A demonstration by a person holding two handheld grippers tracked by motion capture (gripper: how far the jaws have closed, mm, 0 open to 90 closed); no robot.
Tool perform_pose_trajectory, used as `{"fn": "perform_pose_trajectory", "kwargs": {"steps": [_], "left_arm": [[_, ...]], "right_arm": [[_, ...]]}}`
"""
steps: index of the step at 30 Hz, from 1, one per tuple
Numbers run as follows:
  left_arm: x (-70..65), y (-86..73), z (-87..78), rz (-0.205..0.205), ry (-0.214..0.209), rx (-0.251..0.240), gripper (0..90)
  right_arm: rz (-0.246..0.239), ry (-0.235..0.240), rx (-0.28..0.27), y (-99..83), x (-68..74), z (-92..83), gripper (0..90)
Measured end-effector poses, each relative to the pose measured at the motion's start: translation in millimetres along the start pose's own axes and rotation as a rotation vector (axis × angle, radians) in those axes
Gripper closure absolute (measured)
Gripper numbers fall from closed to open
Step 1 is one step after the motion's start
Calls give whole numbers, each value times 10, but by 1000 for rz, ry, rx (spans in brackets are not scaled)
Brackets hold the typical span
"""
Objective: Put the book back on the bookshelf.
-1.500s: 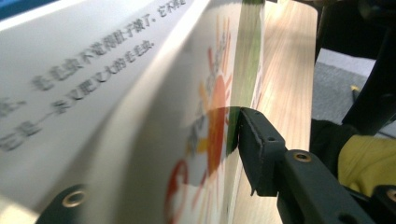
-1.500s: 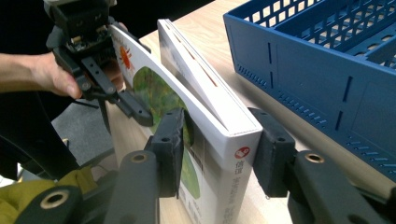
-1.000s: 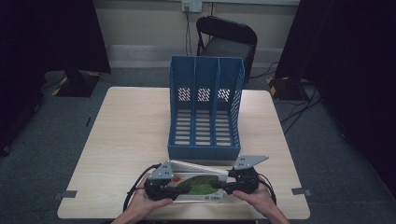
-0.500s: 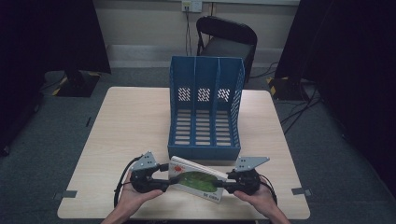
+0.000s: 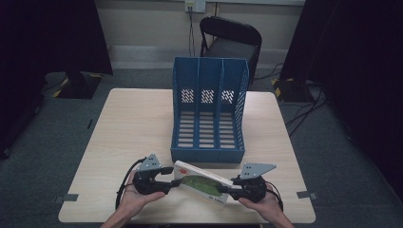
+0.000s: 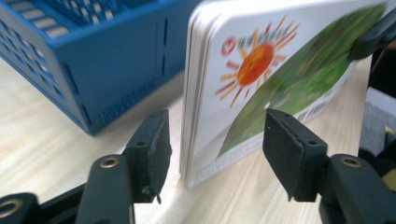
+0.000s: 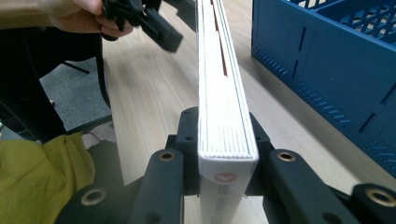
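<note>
A pale wooden table (image 5: 138,123) fills the middle of the high view, standing on grey carpet (image 5: 43,156). A black folding chair (image 5: 231,40) stands behind it at top centre, below a wall socket (image 5: 195,5). Dark curtains (image 5: 47,38) hang at the upper left. Cables (image 5: 304,114) trail across the floor at right. Small strips of tape (image 5: 70,197) mark the floor by the table's near corners.

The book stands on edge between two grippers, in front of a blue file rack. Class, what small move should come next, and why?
Probably close the left gripper on the book: its jaws stand open either side of the near corner, while the right gripper already clamps the other end. Then both could lift it toward the file rack.
</note>
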State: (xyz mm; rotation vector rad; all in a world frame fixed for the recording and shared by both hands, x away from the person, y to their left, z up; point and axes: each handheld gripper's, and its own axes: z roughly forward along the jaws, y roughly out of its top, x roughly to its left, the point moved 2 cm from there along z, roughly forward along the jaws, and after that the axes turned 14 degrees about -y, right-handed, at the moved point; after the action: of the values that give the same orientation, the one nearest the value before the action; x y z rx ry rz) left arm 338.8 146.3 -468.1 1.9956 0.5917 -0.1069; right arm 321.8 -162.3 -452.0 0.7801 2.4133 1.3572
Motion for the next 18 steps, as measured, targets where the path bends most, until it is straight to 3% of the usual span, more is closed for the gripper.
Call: {"fn": "perform_pose_trajectory", "kwargs": {"steps": [7,9,15,18], "left_arm": [[5,-22,126,1,-4,43,413],[-4,-23,134,22,-2,53,440],[-17,-33,133,51,20,62,484],[-12,-35,133,47,19,59,490]], "right_arm": [[15,27,-4,-37,64,26,691],[11,42,4,-49,99,63,667],[-16,11,33,-67,175,215,601],[-27,-3,37,-69,201,261,600]]}}
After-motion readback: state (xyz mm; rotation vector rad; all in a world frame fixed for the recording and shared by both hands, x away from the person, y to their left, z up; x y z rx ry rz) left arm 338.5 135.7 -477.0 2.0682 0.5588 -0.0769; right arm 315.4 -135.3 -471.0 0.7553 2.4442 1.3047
